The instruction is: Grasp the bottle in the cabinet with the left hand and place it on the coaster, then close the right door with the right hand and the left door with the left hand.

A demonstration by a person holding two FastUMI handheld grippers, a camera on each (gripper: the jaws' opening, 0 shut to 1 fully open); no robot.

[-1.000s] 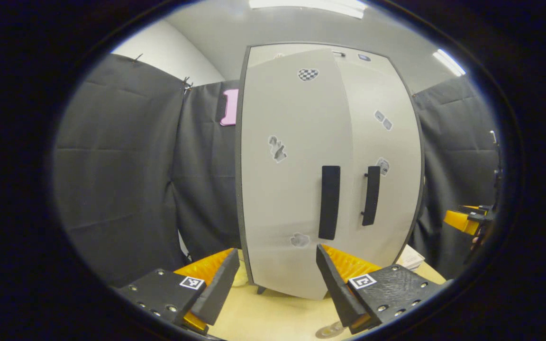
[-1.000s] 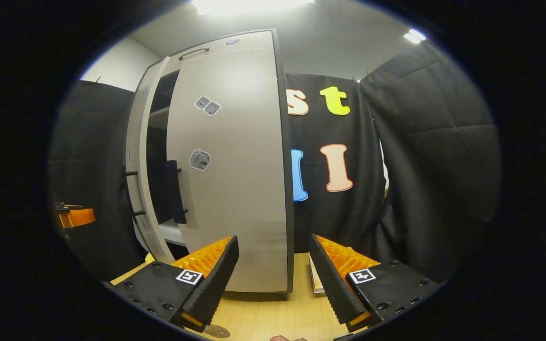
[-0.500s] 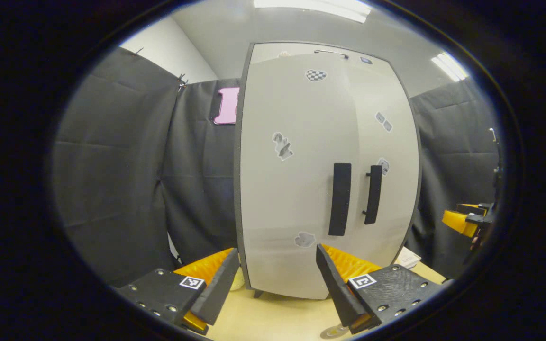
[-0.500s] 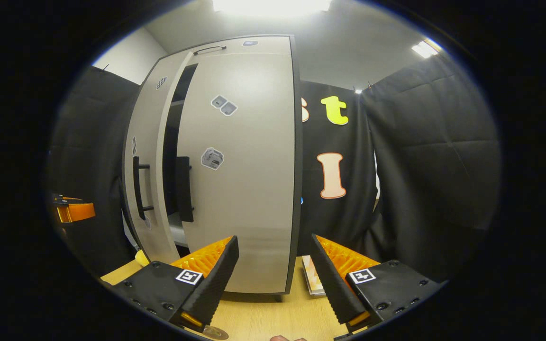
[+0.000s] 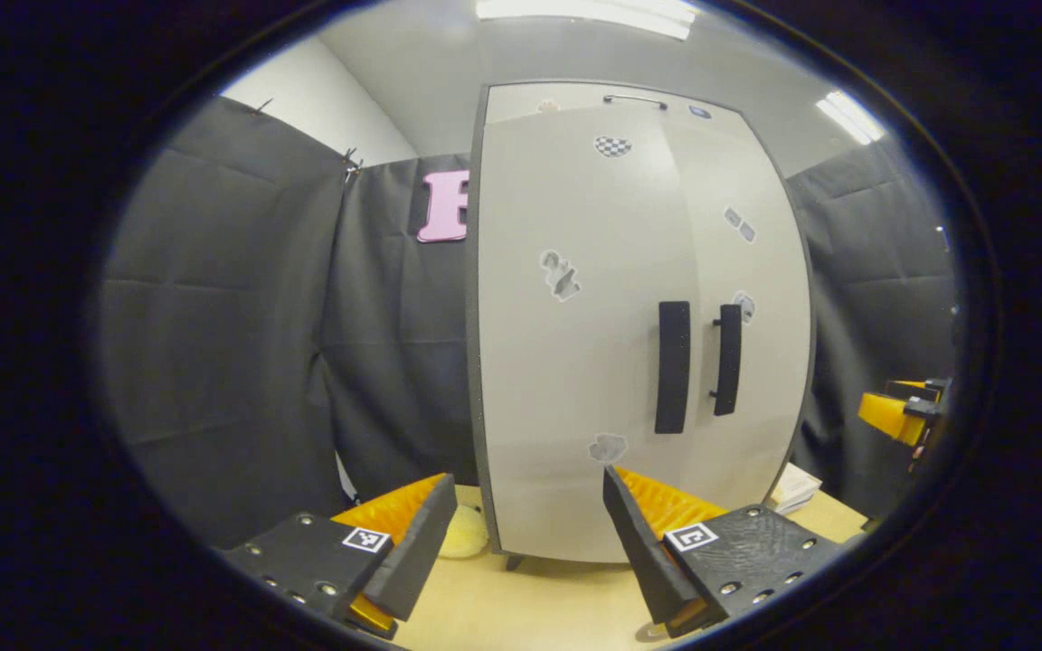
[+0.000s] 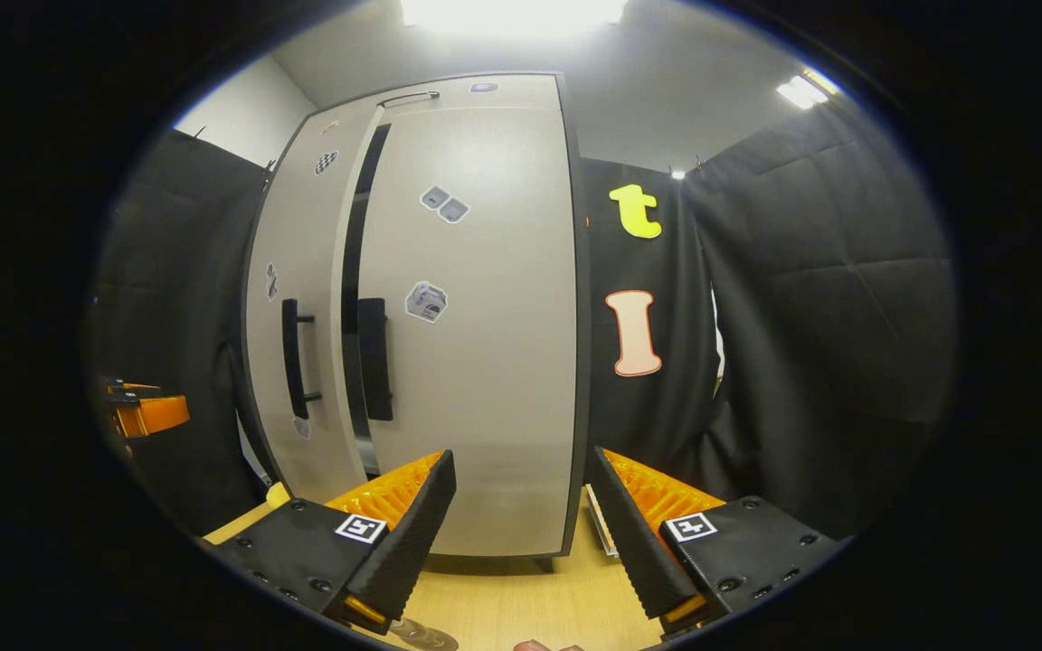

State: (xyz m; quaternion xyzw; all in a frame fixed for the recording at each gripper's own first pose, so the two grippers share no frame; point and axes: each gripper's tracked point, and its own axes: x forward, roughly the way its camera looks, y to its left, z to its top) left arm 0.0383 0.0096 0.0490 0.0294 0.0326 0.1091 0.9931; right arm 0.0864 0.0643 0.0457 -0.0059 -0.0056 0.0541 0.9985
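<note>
The pale grey cabinet [image 5: 575, 362] stands on the wooden table [image 5: 530, 606]. In the right gripper view its right door [image 6: 485, 362] sits flush, while the left door [image 6: 304, 298] is ajar by a narrow dark gap. Two black handles [image 5: 673, 366] [image 5: 728, 359] stand side by side. My left gripper [image 5: 530, 542] is open just in front of the left door's lower part, holding nothing. My right gripper [image 6: 521, 533] is open before the right door's lower edge, also holding nothing. A small round thing [image 6: 421, 637] lies at the bottom edge, too cut off to identify.
A pale yellow object [image 5: 465, 541] lies on the table at the cabinet's left foot. A flat white box [image 5: 797, 488] lies to the cabinet's right. Black cloth walls stand close behind and on both sides. The other gripper [image 5: 892, 416] shows at the far right.
The left door has swung toward the cabinet, shrinking the wide opening to a slim gap. The right door has stayed flush. Both grippers have stayed open.
</note>
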